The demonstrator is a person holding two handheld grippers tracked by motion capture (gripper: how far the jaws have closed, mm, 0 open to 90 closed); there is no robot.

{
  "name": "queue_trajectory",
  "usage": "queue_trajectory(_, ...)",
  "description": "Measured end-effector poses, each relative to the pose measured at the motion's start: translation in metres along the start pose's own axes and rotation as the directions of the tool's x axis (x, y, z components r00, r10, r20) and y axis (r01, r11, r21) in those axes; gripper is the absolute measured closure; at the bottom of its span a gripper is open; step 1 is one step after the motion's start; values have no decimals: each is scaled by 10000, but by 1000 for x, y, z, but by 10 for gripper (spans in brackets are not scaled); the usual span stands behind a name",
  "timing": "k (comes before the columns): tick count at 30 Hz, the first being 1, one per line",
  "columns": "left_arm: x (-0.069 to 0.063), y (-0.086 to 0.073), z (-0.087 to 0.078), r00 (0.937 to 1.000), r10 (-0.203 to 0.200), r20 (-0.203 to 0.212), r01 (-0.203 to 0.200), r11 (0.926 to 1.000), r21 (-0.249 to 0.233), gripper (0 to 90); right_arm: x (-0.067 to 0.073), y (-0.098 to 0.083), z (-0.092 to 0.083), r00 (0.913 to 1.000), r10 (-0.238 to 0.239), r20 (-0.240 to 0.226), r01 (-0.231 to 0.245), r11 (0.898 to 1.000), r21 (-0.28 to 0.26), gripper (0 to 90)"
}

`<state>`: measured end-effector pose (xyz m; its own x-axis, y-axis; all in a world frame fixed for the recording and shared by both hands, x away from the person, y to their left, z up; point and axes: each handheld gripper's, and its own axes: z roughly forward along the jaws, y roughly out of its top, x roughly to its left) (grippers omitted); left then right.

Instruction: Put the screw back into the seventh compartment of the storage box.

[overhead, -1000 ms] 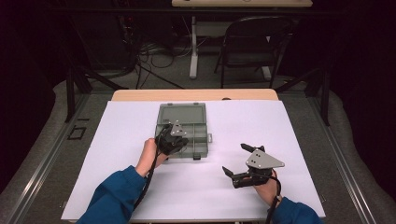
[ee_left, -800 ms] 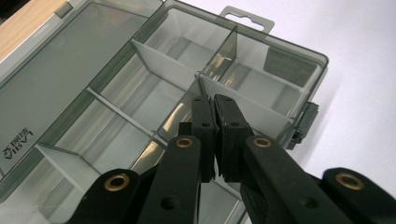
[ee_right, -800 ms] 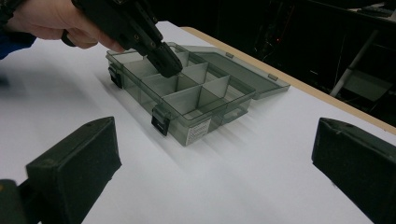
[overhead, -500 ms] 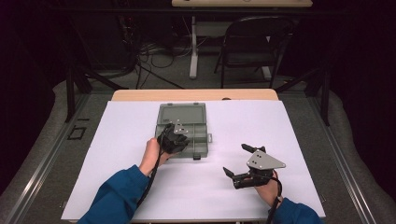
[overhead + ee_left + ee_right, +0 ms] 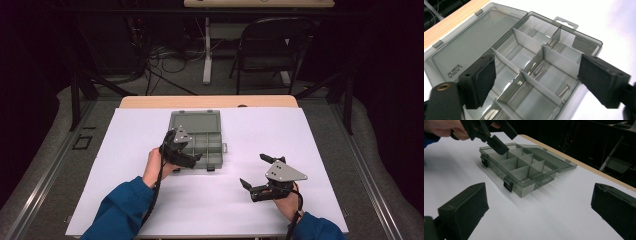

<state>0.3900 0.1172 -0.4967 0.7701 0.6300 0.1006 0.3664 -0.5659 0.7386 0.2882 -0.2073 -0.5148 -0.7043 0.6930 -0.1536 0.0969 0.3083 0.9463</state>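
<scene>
Here the left hand-held gripper (image 5: 192, 150) has just opened wide, empty, above the organizer box (image 5: 212, 140).

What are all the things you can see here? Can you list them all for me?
compartment box: one, smoky grey see-through plastic, lid open flat, middle of the table
small metal pins: several, silvery, inside the box's compartments
white sheet: one, covers the tabletop
wooden table edge: one, light brown, far side
folding chair: one, dark, behind the table
left hand-held gripper: one, black, open, over the box's near edge, jaws just been opening, nothing between them
right hand-held gripper: one, black, open, above the sheet to the box's right
sleeves: two, blue, bottom edge
</scene>
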Motion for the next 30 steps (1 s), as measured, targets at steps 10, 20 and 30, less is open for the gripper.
queue_trajectory(10, 7, -10, -20, 9995, -228, -224, 222, 9994, -261, 10, 0, 1, -2, 10000, -53, -83, 54, 9999, 163, 0)
queue_trajectory(20, 14, -14, -24, 9981, -477, -402, 464, 9984, -321, 0, 0, 1, -1, 10000, -63, -58, 64, 9998, 211, 0)
queue_trajectory(30, 17, -17, -22, 9976, -514, -456, 505, 9985, -204, 0, 0, 1, 0, 9999, -64, -98, 66, 9997, 232, 0)
